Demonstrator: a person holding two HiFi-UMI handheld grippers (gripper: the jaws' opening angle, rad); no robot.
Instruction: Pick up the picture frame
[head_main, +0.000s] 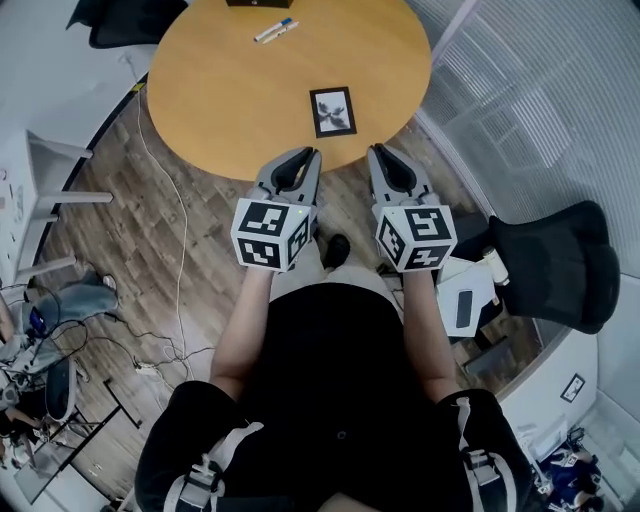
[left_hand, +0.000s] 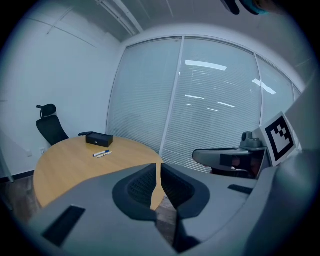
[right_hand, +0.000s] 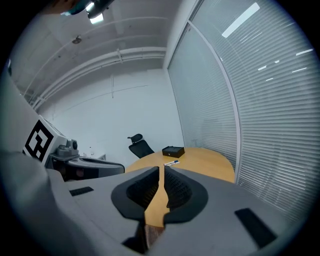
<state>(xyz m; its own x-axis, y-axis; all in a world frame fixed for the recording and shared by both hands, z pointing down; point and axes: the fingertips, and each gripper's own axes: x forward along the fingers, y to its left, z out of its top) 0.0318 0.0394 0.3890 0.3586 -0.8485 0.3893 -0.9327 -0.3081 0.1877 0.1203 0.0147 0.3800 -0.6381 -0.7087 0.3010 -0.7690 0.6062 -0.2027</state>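
The picture frame (head_main: 332, 111), a small black-edged rectangle with a dark print, lies flat near the front right rim of the round wooden table (head_main: 220, 100). Both grippers hover side by side just short of that rim, above the floor, with nothing in them. My left gripper (head_main: 308, 155) points at the table edge left of the frame, its jaws together with only a hairline slit (left_hand: 159, 167). My right gripper (head_main: 378, 152) sits right of the frame's line, its jaws a crack apart (right_hand: 161, 170), with wood showing through. Neither gripper view shows the frame.
Two pens (head_main: 273, 30) and a black box (left_hand: 98, 139) lie at the table's far side. A black office chair (head_main: 560, 260) stands right of me, another chair (left_hand: 50, 127) beyond the table. A glass wall with blinds (head_main: 520, 90) runs along the right. Cables (head_main: 170, 330) cross the wooden floor.
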